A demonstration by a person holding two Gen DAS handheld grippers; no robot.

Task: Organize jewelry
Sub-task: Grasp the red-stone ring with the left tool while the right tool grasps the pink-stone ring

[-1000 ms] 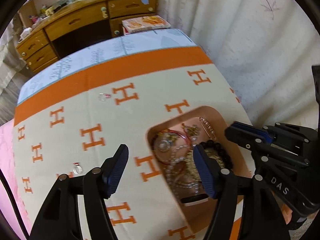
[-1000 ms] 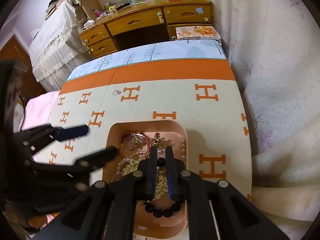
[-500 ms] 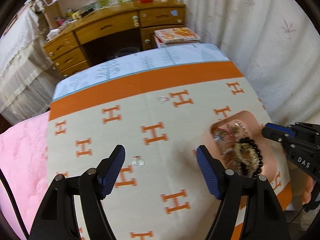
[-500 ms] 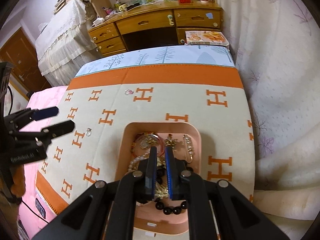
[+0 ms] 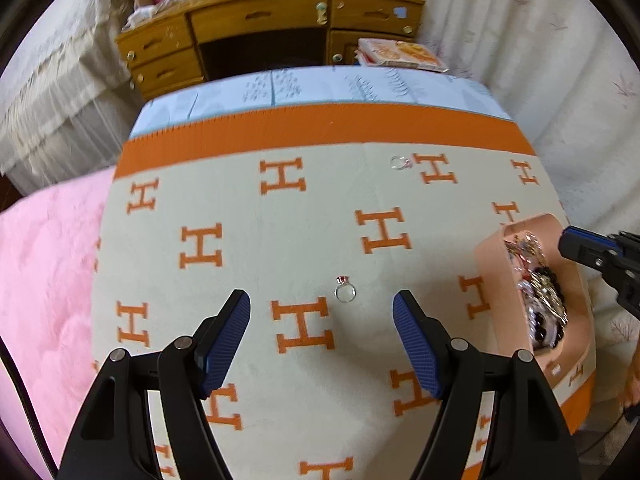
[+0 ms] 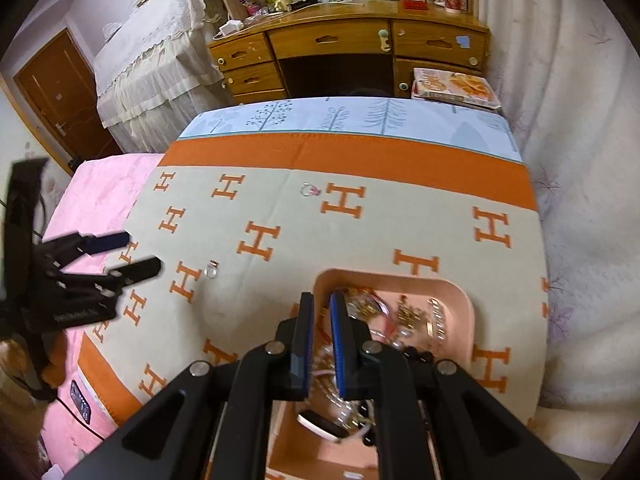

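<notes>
A silver ring with a red stone (image 5: 345, 290) lies on the cream blanket just ahead of my open, empty left gripper (image 5: 322, 312); it also shows in the right wrist view (image 6: 211, 269). A second ring with a pink stone (image 5: 400, 162) (image 6: 309, 190) lies farther back near the orange band. A pink tray (image 5: 490, 256) (image 6: 464, 300) holds a heap of necklaces, pearls and a black bead bracelet (image 6: 416, 354). My right gripper (image 6: 321, 304) hovers over the tray's left rim, jaws nearly closed with nothing between them.
The cream and orange H-pattern blanket (image 5: 288, 236) covers the bed, with a pink quilt (image 5: 44, 280) at left. A wooden desk (image 6: 340, 48) stands beyond the far edge. A white curtain (image 6: 580, 160) hangs along the right side.
My left gripper has swung left, away from the tray, and now faces the red-stone ring. My right gripper has shifted left to the tray's left rim.
</notes>
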